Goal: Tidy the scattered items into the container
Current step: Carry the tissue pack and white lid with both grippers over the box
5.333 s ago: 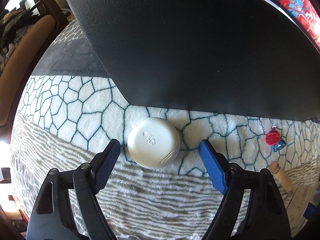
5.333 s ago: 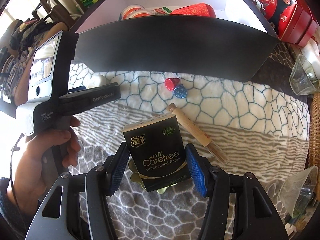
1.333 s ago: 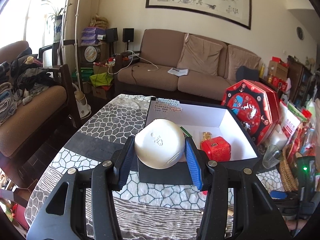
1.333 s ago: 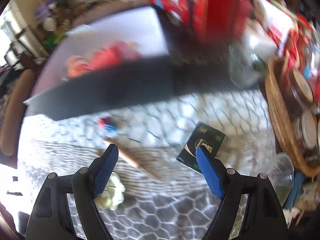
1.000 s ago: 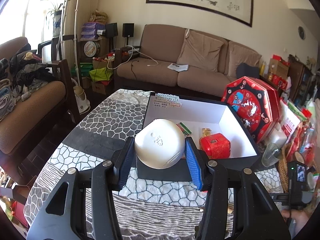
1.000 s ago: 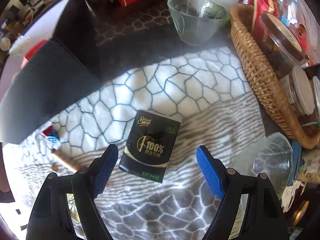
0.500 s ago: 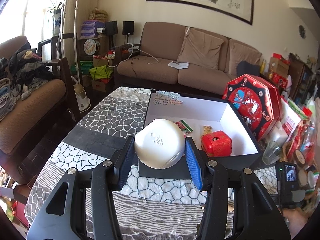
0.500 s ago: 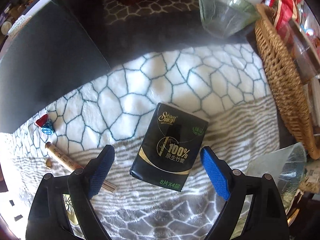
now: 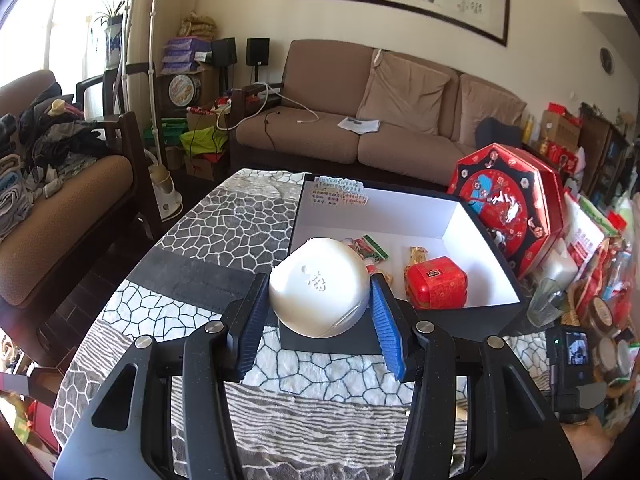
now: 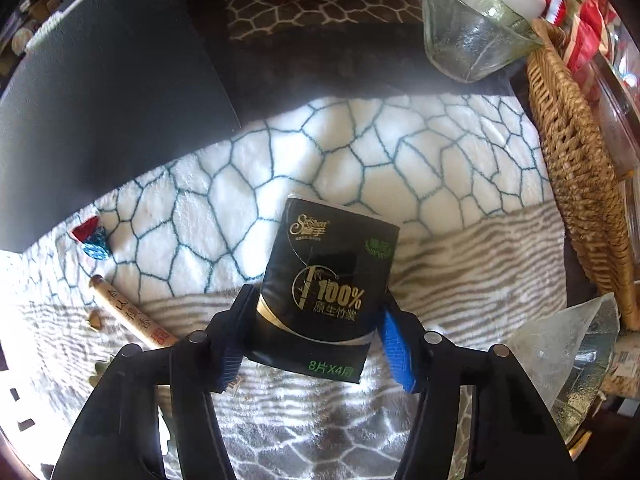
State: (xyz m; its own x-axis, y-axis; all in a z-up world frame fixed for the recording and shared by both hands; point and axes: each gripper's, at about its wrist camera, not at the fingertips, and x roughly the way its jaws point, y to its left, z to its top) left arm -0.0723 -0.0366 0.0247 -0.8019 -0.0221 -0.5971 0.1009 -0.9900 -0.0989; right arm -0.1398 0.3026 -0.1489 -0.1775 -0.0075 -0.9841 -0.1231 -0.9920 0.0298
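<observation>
The white jar (image 9: 319, 287) hides the black box's (image 9: 496, 322) near-left corner. The lettering of the notes (image 9: 339, 195) on its far wall is too small to read. The tissue pack's (image 10: 328, 292) lower sides sit behind the right claw (image 10: 316, 350) pads; the toothpick tube's (image 10: 128, 314) end is hidden.

On the patterned cloth: 1 black tissue pack (image 10: 328, 292), 1 tan paper tube (image 10: 128, 314), 2 foil-wrapped sweets (image 10: 91, 237), 2 clear glass bowls (image 10: 472, 28). 1 white round jar (image 9: 319, 287), 1 red tin (image 9: 437, 282), 1 black open box (image 9: 400, 208).
</observation>
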